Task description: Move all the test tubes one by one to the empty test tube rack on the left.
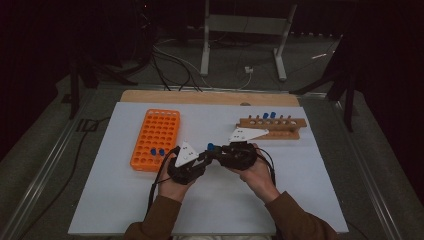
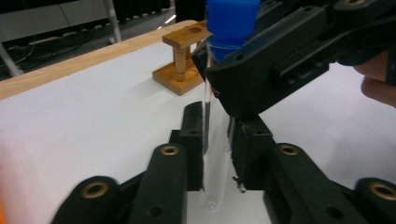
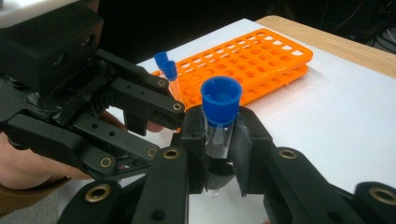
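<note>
Two grippers are met over the middle of the white table (image 1: 125, 200), with one clear test tube (image 2: 215, 154) clamped between them.

Test tube: blue-capped, held upright above the table surface, between the orange rack (image 1: 156, 138) and the wooden rack (image 1: 272, 128).

Left gripper (image 2: 217, 154): jaws closed on the glass body of the tube, lower down; the rounded bottom end is seen below the pads.

Right gripper (image 3: 218, 151): jaws closed on the tube just under its blue cap (image 3: 220, 100).

Orange rack: placed at the left of the table; two blue-capped tubes (image 1: 157, 151) are stood in its near rows.

Wooden rack: placed at the far right; two blue-capped tubes (image 1: 269, 115) are seated in it.
</note>
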`<control>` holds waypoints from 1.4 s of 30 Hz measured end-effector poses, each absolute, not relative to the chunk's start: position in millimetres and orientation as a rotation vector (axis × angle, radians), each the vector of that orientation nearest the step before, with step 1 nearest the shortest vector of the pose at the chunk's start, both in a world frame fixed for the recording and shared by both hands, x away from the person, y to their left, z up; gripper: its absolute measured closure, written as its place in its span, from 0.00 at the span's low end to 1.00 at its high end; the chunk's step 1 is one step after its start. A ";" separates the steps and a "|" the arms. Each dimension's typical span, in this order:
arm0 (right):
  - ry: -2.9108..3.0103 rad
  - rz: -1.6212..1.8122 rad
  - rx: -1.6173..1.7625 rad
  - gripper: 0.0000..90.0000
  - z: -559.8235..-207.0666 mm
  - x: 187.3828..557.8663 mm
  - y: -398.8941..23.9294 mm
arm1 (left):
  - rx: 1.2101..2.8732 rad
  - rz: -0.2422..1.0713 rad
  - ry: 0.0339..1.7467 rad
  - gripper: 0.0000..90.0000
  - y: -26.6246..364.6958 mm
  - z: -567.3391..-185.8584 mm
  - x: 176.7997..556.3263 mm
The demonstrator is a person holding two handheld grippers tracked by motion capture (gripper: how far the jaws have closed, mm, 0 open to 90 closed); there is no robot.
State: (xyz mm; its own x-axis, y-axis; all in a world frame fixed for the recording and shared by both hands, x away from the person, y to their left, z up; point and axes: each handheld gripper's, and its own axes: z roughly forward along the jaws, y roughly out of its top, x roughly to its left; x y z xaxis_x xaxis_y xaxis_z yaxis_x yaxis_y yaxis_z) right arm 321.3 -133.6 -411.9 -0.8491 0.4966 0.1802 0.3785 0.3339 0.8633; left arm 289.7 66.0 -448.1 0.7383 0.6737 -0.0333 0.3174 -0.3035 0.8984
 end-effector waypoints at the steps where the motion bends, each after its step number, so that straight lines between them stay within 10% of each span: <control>1: 2.462 1.558 0.815 0.77 -411.9 321.4 -134.6 | 1.903 0.425 0.765 0.86 66.2 -449.0 290.1; 12: 2.376 1.547 0.827 0.18 -407.2 322.5 -150.5 | 1.859 0.407 0.807 0.87 83.7 -451.4 290.0; 18: 2.329 1.487 0.847 0.03 -412.3 324.6 -163.4 | 1.839 0.403 0.824 0.87 96.3 -451.5 286.4; 42: 2.105 1.390 1.000 0.00 -433.1 315.3 -246.4 | 1.756 0.437 0.852 0.87 162.0 -444.2 268.6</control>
State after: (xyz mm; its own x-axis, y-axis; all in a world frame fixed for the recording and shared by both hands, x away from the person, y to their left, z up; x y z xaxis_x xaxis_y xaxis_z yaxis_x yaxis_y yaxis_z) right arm 315.3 -246.4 -433.1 -0.6502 0.7588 0.0380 0.3330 0.2397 0.9119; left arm 268.6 162.0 -444.2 0.6756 0.7282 -0.1156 0.3306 -0.1591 0.9302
